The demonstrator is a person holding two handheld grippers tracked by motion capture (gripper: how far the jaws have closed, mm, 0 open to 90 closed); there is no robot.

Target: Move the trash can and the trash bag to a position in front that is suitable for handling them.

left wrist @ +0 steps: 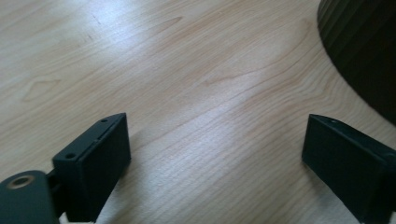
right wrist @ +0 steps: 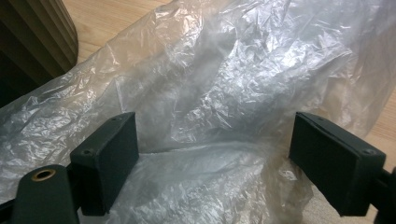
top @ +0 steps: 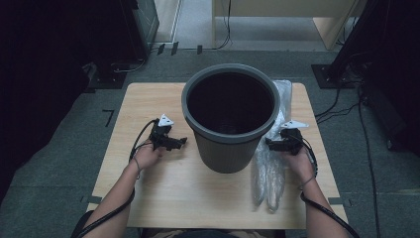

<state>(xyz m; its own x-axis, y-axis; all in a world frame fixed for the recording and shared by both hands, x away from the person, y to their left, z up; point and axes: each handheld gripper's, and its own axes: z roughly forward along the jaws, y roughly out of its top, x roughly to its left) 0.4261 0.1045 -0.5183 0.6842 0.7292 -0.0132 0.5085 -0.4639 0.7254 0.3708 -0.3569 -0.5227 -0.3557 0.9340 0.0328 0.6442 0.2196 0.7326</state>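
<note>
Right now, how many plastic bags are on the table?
1 that I can tell: a clear plastic bag lies crumpled along the table's right side beside the grey bin, under the open right tool. More may be folded within it or behind the bin.

bin (top: 230, 119): inside too dark to tell contents | plastic bag (top: 270, 163): left edge hidden behind the bin | bin (left wrist: 364, 51): cut off by top and right edges in left gripper view | plastic bag (right wrist: 224, 93): runs past every edge in right gripper view
</note>
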